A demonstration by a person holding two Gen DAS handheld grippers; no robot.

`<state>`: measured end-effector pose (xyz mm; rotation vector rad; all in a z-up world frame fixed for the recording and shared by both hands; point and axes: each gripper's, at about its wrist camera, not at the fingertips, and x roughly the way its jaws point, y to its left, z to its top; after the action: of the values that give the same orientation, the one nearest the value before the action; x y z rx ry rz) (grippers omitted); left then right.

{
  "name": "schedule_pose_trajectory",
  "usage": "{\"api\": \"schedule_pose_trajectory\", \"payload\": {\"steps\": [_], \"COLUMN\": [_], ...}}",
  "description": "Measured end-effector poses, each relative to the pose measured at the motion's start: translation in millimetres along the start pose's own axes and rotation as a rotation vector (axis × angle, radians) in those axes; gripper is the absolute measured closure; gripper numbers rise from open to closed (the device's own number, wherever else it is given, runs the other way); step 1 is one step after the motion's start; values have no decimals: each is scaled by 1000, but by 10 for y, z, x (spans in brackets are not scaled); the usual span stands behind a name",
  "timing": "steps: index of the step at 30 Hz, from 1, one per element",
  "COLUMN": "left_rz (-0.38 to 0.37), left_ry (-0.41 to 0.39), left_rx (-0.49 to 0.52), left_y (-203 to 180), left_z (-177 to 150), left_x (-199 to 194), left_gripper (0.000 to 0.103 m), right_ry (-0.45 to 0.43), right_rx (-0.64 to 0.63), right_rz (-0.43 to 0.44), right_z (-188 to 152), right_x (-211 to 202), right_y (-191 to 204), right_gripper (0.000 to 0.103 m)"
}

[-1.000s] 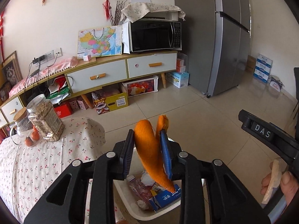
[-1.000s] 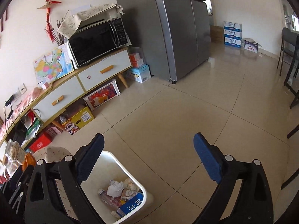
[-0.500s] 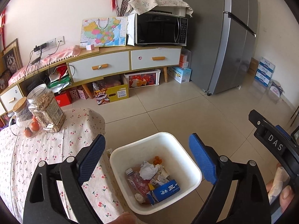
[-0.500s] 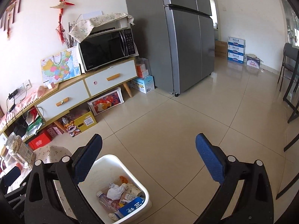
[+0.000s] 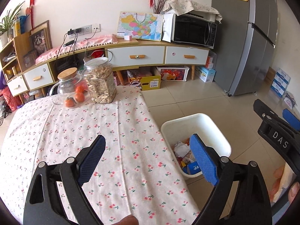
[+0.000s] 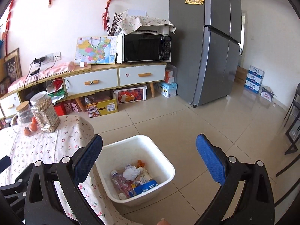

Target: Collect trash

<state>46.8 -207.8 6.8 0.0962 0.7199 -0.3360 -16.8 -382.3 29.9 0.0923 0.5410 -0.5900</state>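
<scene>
Through the left wrist camera I see my left hand-held gripper [image 5: 147, 156] released, its blue pads spread wide with nothing between them, hovering over the bench [image 5: 75, 131] with its cherry-print cloth. At about 11 o'clock on the far end of the bench stand a glass jar with a wooden lid [image 5: 70, 88] holding orange fruit, and just beside it a clear plastic jar of seeds [image 5: 100, 82]. The white trash bin [image 5: 215, 129] sits on the tiled floor at about 2 o'clock, right against the bench edge; inside it I make out crumpled paper [image 5: 181, 148] and a blue carton [image 5: 194, 167], partly hidden behind my right-side pad. At 3 o'clock the other gripper's black frame pokes in. Switching to the right wrist camera, my right hand-held gripper [image 6: 149, 159] is also released and empty, hanging above the trash bin [image 6: 166, 161], which lies at 6 o'clock between the pads. In it lie crumpled paper [image 6: 131, 172], a plastic bottle [image 6: 117, 178], a blue carton [image 6: 145, 186] and an orange scrap [image 6: 140, 163]. The bench [image 6: 46, 146] is at 9 o'clock.
</scene>
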Motion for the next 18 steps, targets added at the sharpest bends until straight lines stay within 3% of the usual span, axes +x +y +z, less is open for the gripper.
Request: {"api": "schedule_pose_trajectory", "payload": {"steps": [5, 12, 15, 18], "left_rz": [22, 38, 30, 61], "left_ry": [12, -23, 5, -22], "left_rx": [-26, -78, -86, -78], "left_y": [416, 832, 929, 948], "left_z": [-257, -524, -570, -555], "left_x": [-130, -229, -167, -196], "left_gripper": [14, 14, 14, 14], "right_ry": [53, -42, -51, -49], "right_rx": [-30, -78, -109, -132], "right_rz": [98, 114, 120, 136], "right_z": [-318, -473, -529, -569], "right_x": [-123, -319, -335, -340], "right_y": [306, 592, 707, 791], "right_gripper": [7, 7, 7, 7]}}
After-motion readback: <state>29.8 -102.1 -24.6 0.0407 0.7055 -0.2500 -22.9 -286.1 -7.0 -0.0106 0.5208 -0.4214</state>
